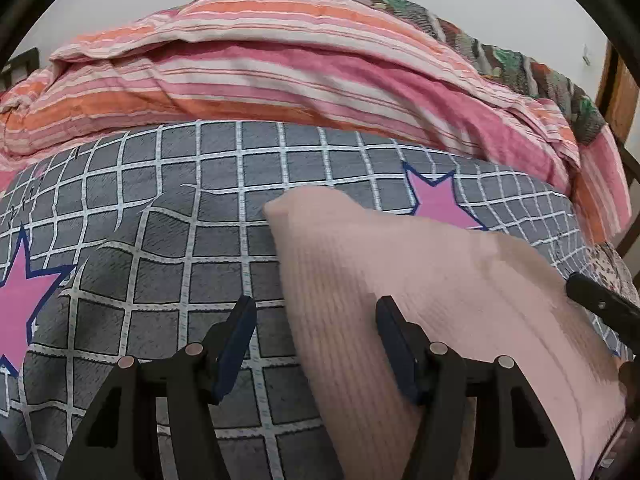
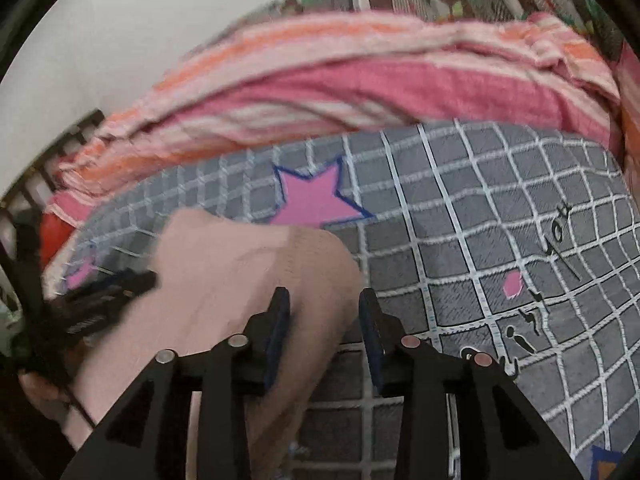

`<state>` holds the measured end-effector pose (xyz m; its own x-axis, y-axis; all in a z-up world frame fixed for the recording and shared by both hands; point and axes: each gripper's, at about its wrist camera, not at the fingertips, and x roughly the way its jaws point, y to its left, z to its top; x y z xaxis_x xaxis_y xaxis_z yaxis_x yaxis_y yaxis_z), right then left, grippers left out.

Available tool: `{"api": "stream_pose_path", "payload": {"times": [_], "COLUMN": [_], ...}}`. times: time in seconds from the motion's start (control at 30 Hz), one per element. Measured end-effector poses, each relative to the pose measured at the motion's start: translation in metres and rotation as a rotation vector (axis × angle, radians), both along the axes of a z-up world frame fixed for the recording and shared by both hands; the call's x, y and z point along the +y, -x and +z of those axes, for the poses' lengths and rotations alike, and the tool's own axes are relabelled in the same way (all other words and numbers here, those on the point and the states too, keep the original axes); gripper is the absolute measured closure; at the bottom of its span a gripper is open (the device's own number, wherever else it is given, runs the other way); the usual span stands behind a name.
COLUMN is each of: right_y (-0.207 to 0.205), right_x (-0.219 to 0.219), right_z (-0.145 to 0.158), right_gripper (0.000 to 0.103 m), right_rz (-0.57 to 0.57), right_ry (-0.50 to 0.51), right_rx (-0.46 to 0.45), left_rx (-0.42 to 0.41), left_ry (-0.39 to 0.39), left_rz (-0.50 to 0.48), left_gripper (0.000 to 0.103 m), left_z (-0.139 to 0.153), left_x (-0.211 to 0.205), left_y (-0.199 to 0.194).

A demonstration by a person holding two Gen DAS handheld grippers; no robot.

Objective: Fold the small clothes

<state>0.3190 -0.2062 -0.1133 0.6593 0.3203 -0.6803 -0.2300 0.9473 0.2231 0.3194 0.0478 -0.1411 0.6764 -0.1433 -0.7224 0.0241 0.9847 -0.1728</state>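
A pale pink ribbed garment [image 1: 420, 292] lies on the grey checked bedsheet [image 1: 168, 240]; it also shows in the right wrist view [image 2: 224, 280]. My left gripper [image 1: 316, 320] is open, its jaws straddling the garment's left edge, its right finger over the cloth. My right gripper [image 2: 324, 308] is open over the garment's right edge, nothing between its jaws. The other gripper shows at the right edge of the left wrist view [image 1: 600, 304] and at the left of the right wrist view [image 2: 100, 300].
A striped pink and orange quilt [image 1: 280, 80] is heaped along the back of the bed, with a patterned blanket [image 1: 500, 52] behind it against the white wall. Pink stars [image 2: 312, 200] are printed on the sheet. A wooden frame [image 1: 620, 96] stands at far right.
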Motion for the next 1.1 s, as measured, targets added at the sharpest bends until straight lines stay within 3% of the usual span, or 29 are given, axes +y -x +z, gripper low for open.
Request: {"api": "stream_pose_path", "payload": {"times": [0.1,0.2,0.3,0.67,1.1], "right_y": [0.017,0.023,0.024,0.027,0.019], "right_x": [0.006,0.018,0.024,0.024,0.021], "right_z": [0.012,0.004,-0.007,-0.023,-0.033], "right_gripper": [0.067,0.067,0.067,0.065,0.060], "right_rz": [0.032,0.060,0.044,-0.014,-0.027], "right_ry": [-0.009,0.028,0.078,0.105,0.098], "right_rx": [-0.046,-0.029,-0.014,0.012,0.032], "left_rx": [-0.007,-0.022,-0.034,-0.054,-0.024], "left_ry": [0.007,-0.009,-0.029,-0.090,-0.074], "left_rz": [-0.017,-0.030,-0.046,-0.078,-0.098], "left_gripper": [0.043,0.043,0.043,0.042,0.042], "left_z": [0.004,0.009,0.012,0.014,0.018], "left_x": [-0.003,-0.008,-0.013,-0.024,-0.028], "left_y": [0.008,0.017,0.025,0.048,0.075]}}
